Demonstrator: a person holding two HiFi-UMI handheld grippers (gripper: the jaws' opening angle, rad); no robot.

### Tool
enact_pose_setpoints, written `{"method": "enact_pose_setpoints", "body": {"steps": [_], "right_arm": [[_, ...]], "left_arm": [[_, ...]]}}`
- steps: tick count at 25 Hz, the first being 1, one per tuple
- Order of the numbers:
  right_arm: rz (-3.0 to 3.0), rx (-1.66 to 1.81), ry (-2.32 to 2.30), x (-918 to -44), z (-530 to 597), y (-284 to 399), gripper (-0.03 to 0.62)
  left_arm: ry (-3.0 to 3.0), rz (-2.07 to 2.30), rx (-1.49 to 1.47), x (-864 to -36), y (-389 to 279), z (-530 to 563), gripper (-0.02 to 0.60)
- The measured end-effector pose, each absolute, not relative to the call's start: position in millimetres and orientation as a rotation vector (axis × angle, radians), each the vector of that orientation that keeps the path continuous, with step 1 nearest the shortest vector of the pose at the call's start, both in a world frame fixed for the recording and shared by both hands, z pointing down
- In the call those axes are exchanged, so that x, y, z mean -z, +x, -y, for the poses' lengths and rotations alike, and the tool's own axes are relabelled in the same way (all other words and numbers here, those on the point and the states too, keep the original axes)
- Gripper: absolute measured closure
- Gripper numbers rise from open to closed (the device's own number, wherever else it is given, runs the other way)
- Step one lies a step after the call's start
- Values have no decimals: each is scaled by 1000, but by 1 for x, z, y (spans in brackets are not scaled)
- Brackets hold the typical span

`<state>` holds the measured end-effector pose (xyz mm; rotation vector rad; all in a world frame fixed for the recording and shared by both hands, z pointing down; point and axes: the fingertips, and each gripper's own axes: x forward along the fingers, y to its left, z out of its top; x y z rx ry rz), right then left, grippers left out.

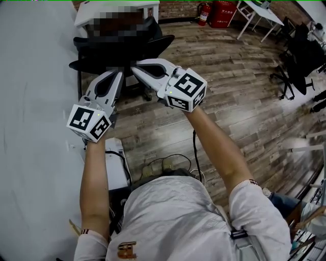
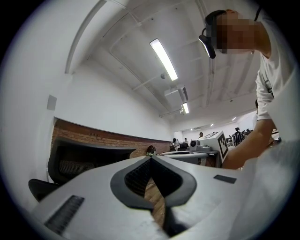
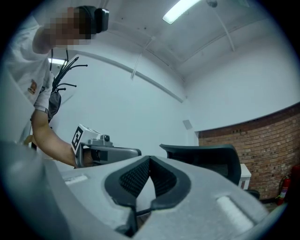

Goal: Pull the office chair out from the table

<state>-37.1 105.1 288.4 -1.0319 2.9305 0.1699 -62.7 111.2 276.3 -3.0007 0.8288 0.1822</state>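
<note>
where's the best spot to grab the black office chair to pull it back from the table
On the office chair, probably the backrest's top rim, coming from the side away from the table: it is a thin edge facing both grippers. The left gripper and right gripper are shut, so open them first.

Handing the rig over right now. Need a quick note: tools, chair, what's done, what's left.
Left tool: shut, empty, tip at the back of the chair; contact unclear, no grip.
Right tool: shut, empty, beside the left one, also at the chair back.
Chair: close in front of the table.
Done: both tools are at the chair back.
Left: probably open a tool, grip or hook the back, then pull the chair away from the table.
</note>
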Motion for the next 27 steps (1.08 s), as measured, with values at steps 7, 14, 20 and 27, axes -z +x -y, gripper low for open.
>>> {"method": "enact_pose_setpoints", "body": {"steps": [7,14,20,27], "right_arm": [[-2942,-168,-1023,-289,-107,-42,594],[-2952,-171,-1022,-289,-110,-41,593],[-2950,-170,-1023,-288,-112,-38,592],[-2951,-172,-1011,-289,-111,-39,594]], "left_arm": [[-3009,-825,-182,-279,-66,-112,581],[-3017,-813,-186,-278,-63,-114,581],[-3019,-808,-184,-279,-62,-117,581],[-3019,-811,-188,-280,-62,-115,581]]}}
